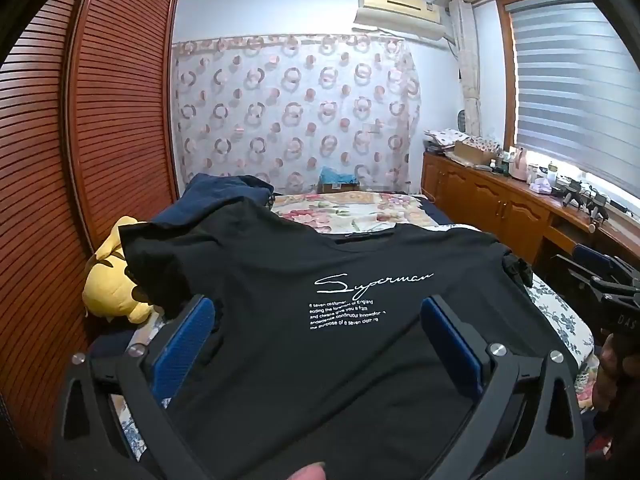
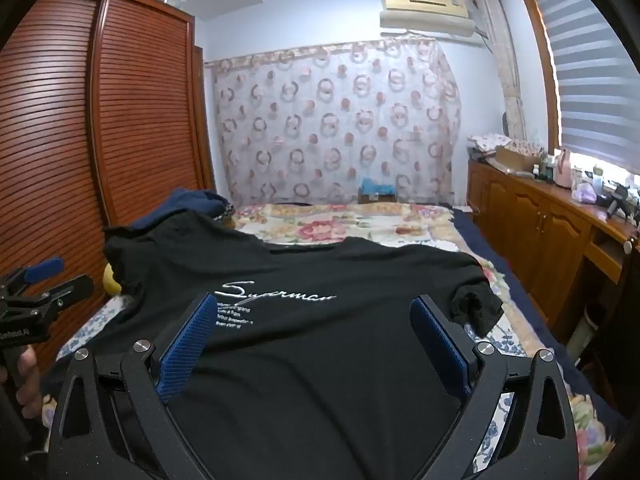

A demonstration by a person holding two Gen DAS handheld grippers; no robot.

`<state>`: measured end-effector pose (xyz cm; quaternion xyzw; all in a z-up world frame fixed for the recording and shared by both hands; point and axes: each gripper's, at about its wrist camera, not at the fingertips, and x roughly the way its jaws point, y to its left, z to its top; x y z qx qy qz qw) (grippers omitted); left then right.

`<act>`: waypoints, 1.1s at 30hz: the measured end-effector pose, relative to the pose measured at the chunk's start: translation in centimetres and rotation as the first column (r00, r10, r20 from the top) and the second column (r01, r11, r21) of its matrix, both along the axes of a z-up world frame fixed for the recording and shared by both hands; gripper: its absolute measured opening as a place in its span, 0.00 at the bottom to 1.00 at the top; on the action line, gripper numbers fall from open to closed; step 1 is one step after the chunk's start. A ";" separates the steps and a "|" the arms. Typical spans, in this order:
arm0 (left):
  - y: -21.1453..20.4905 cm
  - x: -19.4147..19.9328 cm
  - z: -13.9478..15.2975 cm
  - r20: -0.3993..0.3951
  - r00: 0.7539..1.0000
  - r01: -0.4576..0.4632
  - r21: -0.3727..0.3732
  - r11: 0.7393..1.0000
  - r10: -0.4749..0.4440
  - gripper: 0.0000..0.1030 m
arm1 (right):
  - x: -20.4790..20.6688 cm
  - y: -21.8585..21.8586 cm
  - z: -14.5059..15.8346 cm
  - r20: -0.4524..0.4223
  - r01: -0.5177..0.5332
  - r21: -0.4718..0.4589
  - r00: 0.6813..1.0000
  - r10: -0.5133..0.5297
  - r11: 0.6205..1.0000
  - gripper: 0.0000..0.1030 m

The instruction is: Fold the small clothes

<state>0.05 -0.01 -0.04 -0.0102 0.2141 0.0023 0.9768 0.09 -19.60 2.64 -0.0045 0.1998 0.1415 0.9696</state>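
black t-shirt (image 1: pixel 320 280) lies spread face up across the floral bedspread (image 1: pixel 352 208), collar toward the far end of the bed, white "superman" script and small lines of print showing on its chest. its left sleeve drapes up over a dark blue garment (image 1: pixel 224 192) heaped by the wardrobe (image 1: pixel 80 140), and its right sleeve is bunched into a small lump at the shirt's edge. a yellow plush toy (image 1: pixel 112 276) sits beside the bed, partly hidden under the raised sleeve

left gripper (image 1: pixel 320 316) hovers low over the shirt's lower half with its jaws spread wide, blue fingers (image 1: pixel 184 340) on either side of the printed text, nothing between them; whether the tips touch the cloth i cannot tell. right gripper (image 2: pixel 312 320) is likewise spread wide above the shirt's right side, its blue fingers (image 2: pixel 188 340) framing plain black cloth, holding nothing. each wrist view catches the other tool at its edge, gripped in a hand

beyond the bed hangs a curtain (image 2: pixel 332 120) with ring patterns, an air conditioner (image 2: pixel 428 12) above it, and a wooden cabinet (image 2: pixel 540 216) crowded with small items runs under the window blind (image 2: pixel 592 72)
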 end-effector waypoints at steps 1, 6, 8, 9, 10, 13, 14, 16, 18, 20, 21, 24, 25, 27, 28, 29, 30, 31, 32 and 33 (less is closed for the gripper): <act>0.1 -0.2 0.0 0.024 1.000 -0.003 -0.010 1.000 0.003 1.00 | 0.0 0.0 0.0 -0.005 0.002 -0.004 1.000 -0.002 1.000 0.96; 0.1 -0.1 0.0 0.011 1.000 -0.003 -0.013 1.000 0.004 1.00 | 0.0 0.1 0.0 -0.007 0.003 -0.005 1.000 -0.003 1.000 0.96; 0.2 -0.1 0.0 0.012 1.000 -0.002 -0.012 1.000 0.002 1.00 | 0.0 0.1 0.0 -0.004 0.004 -0.002 1.000 -0.004 1.000 0.96; 0.3 -0.1 0.0 0.009 1.000 0.001 -0.015 1.000 -0.001 1.00 | 0.0 0.1 0.0 -0.004 0.004 0.000 1.000 -0.004 1.000 0.96; 0.1 0.0 0.0 0.007 1.000 -0.004 -0.014 1.000 0.004 1.00 | 0.0 0.1 0.0 -0.005 0.002 0.001 1.000 -0.002 1.000 0.96; 0.3 -0.1 0.0 0.011 1.000 -0.006 -0.010 1.000 0.006 1.00 | 0.0 0.2 0.0 -0.005 0.003 0.001 1.000 -0.003 1.000 0.96; 0.1 0.0 0.0 0.005 1.000 -0.003 -0.011 1.000 0.003 1.00 | 0.0 0.2 0.0 -0.004 0.004 0.001 1.000 -0.004 1.000 0.96; 0.1 0.0 -0.1 0.004 1.000 -0.003 -0.013 1.000 0.003 1.00 | 0.0 0.2 0.0 -0.005 0.004 0.001 1.000 -0.004 1.000 0.96; 0.0 0.0 0.0 0.004 1.000 -0.004 -0.009 1.000 0.004 1.00 | 0.0 0.3 0.0 -0.005 0.004 0.000 1.000 -0.004 1.000 0.96; 0.0 0.0 0.0 0.005 1.000 -0.003 -0.010 1.000 0.003 1.00 | 0.0 0.3 0.0 -0.005 0.003 0.002 1.000 -0.003 1.000 0.96; 0.0 0.0 0.0 0.004 1.000 -0.004 -0.008 1.000 0.004 1.00 | 0.0 0.3 0.0 -0.006 0.004 0.000 1.000 -0.004 1.000 0.96; 0.0 0.0 0.0 0.004 1.000 -0.003 -0.007 1.000 0.003 1.00 | 0.0 0.2 -0.1 -0.006 0.004 0.001 1.000 -0.004 1.000 0.96; 0.0 0.0 -0.1 0.005 1.000 -0.003 -0.007 1.000 0.004 1.00 | 0.0 0.2 -0.1 -0.005 0.003 0.001 1.000 -0.003 1.000 0.96; -0.1 -0.2 -0.4 0.005 1.000 -0.003 -0.006 1.000 0.003 1.00 | 0.0 0.2 -0.1 -0.006 0.004 0.001 1.000 -0.004 1.000 0.96; -0.1 -0.2 -0.5 0.005 1.000 -0.003 -0.006 1.000 0.003 1.00 | 0.0 0.2 -0.1 -0.006 0.003 0.002 1.000 -0.003 1.000 0.96; -0.1 -0.2 -0.4 0.005 1.000 -0.003 -0.007 1.000 0.003 1.00 | 0.0 0.2 -0.1 -0.006 0.004 0.001 1.000 -0.004 1.000 0.96; -0.1 -0.2 -0.4 0.005 1.000 -0.003 -0.007 1.000 0.003 1.00 | 0.0 0.2 -0.1 -0.005 0.005 0.001 1.000 -0.005 1.000 0.96; -0.1 -0.2 -0.5 0.006 1.000 -0.003 -0.006 1.000 0.003 1.00 | 0.0 0.2 -0.1 -0.006 0.003 0.001 1.000 -0.003 1.000 0.96; -0.1 -0.2 -0.5 0.006 1.000 -0.003 -0.005 1.000 0.003 1.00 | 0.0 0.2 -0.1 -0.005 0.003 0.001 1.000 -0.003 1.000 0.96; -0.1 -0.2 -0.4 0.006 1.000 -0.003 -0.006 1.000 0.003 1.00 | 0.0 0.2 -0.1 -0.005 0.003 0.001 1.000 -0.003 1.000 0.96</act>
